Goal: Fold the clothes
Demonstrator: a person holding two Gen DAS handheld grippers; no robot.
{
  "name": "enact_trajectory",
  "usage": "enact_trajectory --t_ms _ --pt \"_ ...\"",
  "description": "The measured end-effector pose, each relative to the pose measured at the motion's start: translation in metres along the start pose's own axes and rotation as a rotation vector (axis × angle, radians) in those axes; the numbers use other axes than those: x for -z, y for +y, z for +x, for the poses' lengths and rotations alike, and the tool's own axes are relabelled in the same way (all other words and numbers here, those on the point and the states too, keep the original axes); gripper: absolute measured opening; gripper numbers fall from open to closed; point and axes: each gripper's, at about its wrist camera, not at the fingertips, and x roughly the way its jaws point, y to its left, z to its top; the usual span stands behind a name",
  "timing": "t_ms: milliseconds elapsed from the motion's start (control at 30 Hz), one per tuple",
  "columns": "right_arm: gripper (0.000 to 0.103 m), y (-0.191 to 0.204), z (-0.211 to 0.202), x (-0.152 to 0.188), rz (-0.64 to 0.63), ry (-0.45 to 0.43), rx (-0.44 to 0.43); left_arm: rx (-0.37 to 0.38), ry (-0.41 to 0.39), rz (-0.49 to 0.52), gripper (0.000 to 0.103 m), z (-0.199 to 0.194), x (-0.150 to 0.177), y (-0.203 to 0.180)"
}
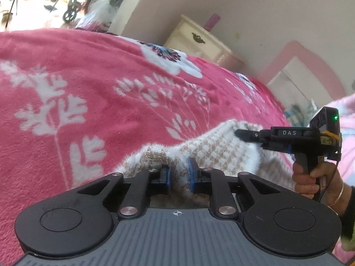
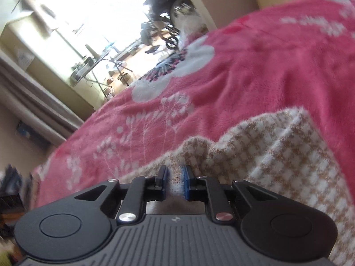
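Note:
A fuzzy beige-and-white checked knit garment (image 1: 213,150) lies on a pink bed blanket. My left gripper (image 1: 179,173) is shut on a bunched edge of it, fabric pinched between the blue pads. In the left wrist view the right gripper (image 1: 240,134) comes in from the right, held by a hand (image 1: 310,177), its fingertips closed against the garment's far edge. The right wrist view shows the right gripper (image 2: 175,180) shut on a fold of the same garment (image 2: 277,150), which spreads out to the right.
The pink blanket (image 1: 99,102) with white flower prints covers the bed (image 2: 255,71). A cream bedside cabinet (image 1: 199,42) stands by the wall behind it. A bright doorway with a pram (image 2: 164,28) and clutter lies beyond the bed.

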Motion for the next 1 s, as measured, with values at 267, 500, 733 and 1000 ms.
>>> enact_trajectory --t_ms 267,500,733,1000 --pt "0.021 0.01 -0.032 0.004 -0.089 -0.044 0.006 -0.057 -0.043 0.142 0.033 -0.054 0.01 -0.044" --pt "0.025 0.018 -0.042 -0.001 -0.148 -0.03 0.027 -0.176 -0.056 0.75 0.043 -0.041 0.044 -0.106" --pt "0.027 0.012 -0.03 0.002 -0.07 -0.035 0.026 -0.346 -0.049 1.125 0.021 -0.005 0.073 -0.11" --pt "0.026 0.012 -0.013 0.019 -0.115 -0.034 0.08 -0.365 0.037 1.308 0.015 -0.001 0.099 -0.104"
